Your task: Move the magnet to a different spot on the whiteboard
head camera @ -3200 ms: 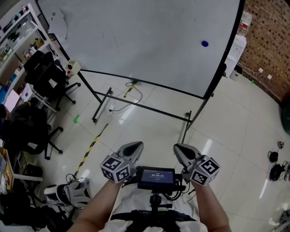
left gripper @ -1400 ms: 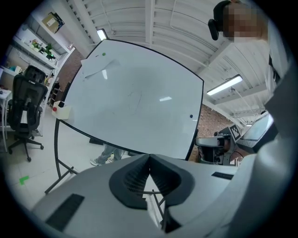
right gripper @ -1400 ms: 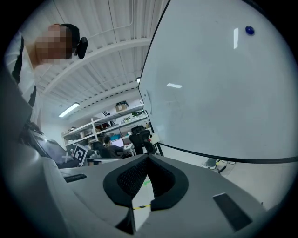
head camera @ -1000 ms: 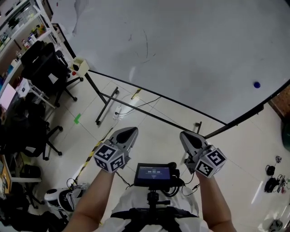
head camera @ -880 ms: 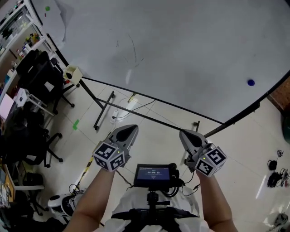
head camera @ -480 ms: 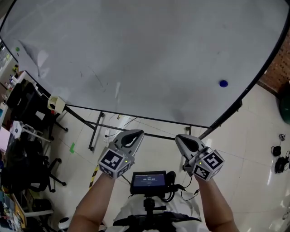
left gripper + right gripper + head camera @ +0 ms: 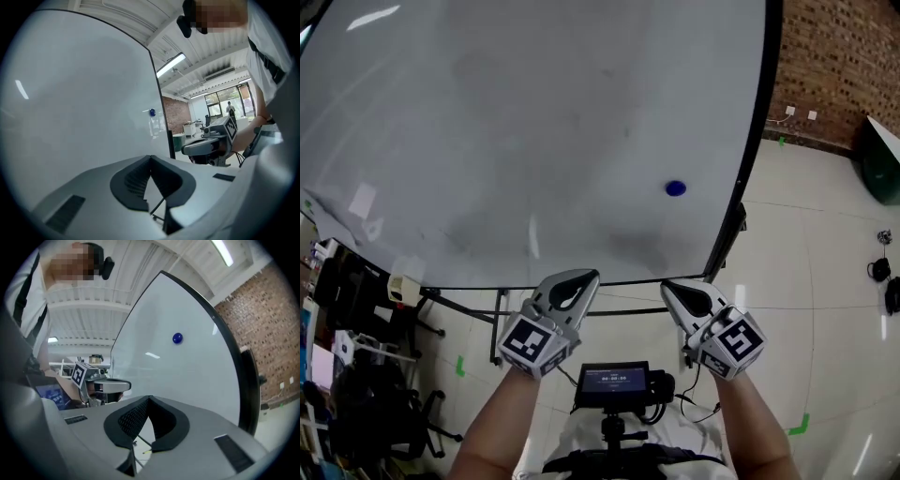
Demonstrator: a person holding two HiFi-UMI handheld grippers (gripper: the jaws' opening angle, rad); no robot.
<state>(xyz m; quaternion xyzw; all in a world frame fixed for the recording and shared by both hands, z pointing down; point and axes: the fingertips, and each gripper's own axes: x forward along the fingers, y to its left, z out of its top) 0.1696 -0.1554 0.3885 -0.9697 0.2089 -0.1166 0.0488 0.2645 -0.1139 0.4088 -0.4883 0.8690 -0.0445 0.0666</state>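
At the bottom of the head view, the left hand-held gripper [image 7: 589, 276] and the right hand-held gripper [image 7: 667, 285] are held side by side, a little apart. Both point up the picture toward the whiteboard [image 7: 516, 122]. Each gripper's own view shows its two jaws clenched together at the tips with nothing between them, so both are empty. A marker cube sits at the back of each, and bare forearms run down out of the picture. Between the forearms, close to the person's body, is a small dark screen [image 7: 614, 382].

Just beyond the jaw tips runs the lower edge of the whiteboard. It is a large pale board in a black frame [image 7: 752, 159], on a black stand over a tiled floor [image 7: 825, 253]. The magnet [image 7: 675, 188], a small round blue disc, sticks to the board's lower right part, near the right frame edge. It is up the picture from the right hand-held gripper and well apart from both grippers. The right gripper view shows it above the jaws. In the left gripper view it is tiny, off to the right beside the frame.

Farther out, a brick wall [image 7: 834, 66] fills the upper right, and dark office chairs [image 7: 366, 412] stand at the lower left.

The task looks barely begun, since the magnet sits untouched. What remains is reaching it, opening the jaws, gripping it, pulling it off and placing it on another bare spot.
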